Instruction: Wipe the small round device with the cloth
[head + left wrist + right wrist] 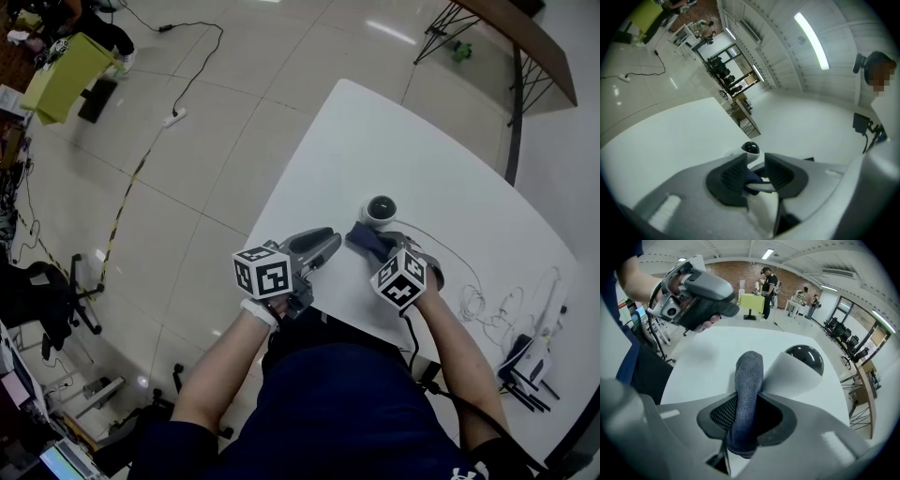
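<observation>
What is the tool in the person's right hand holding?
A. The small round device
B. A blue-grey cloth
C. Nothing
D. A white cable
B: in the right gripper view the blue-grey cloth is pinched between the jaws of the right tool, while the round device sits free on the table beyond it.

Bright, even indoor light, with a strong fisheye bend in every view.

A long ceiling tube (812, 41) glares pure white in the left gripper view, and a smaller ceiling lamp (767, 253) shines in the right gripper view. The white table (394, 141) is nearly blown out and carries only faint, soft shadows. The glossy floor (234, 112) throws back pale streaks of lamp light. Both gripper views fade to black at their round rims, and straight lines bow there. The nearest foreground is soft, yet the weave of the cloth (746, 399) reads crisply.
</observation>
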Motion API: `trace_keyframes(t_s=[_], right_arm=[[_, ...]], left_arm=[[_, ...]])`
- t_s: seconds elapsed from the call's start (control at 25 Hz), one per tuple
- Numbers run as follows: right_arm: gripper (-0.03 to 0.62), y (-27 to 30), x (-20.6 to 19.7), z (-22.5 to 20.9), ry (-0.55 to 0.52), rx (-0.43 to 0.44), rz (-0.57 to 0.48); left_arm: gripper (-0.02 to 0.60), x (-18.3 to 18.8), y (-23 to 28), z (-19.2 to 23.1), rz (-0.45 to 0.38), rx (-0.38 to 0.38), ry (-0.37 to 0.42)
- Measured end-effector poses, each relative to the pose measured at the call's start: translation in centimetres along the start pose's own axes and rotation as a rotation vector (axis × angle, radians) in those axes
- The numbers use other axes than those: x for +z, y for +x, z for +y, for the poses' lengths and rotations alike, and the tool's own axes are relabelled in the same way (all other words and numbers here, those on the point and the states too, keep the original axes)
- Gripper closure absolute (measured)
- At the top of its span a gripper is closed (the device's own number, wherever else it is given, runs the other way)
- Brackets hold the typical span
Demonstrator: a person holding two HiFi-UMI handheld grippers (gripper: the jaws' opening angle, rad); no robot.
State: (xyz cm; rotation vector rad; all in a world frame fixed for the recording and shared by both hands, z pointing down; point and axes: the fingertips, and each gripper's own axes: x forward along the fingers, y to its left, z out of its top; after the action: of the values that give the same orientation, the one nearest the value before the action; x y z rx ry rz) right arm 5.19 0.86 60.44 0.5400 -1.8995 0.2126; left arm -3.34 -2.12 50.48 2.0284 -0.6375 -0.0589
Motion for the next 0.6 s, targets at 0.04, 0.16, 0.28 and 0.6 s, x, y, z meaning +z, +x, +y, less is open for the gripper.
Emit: trace_keyframes(t_s=[0.04,0.16,0.28,0.6], right_arm=[[0.487,-0.1,-0.8,-0.4,-0.027,-0.009,0.021],[0.487,-0.6,-3.4,-2.2,-0.158,-0.064,0.094],[0.487,-1.2,-5.2,-4.4,-0.26,-0.139,0.161],[0.487,-3.2,-8.5,-8.2,0.035,-0.258,0.215]], left_arm=[[0.465,-0.2,0.1,0.1,0.009,0.003,0.004],[0.465,-1.0,0.9,-0.1,0.044,0.009,0.032],[0.465,-1.5,1.5,-0.3,0.065,0.012,0.042],[0.466,-2.1,0.8,-0.3,0.069,0.019,0.031]])
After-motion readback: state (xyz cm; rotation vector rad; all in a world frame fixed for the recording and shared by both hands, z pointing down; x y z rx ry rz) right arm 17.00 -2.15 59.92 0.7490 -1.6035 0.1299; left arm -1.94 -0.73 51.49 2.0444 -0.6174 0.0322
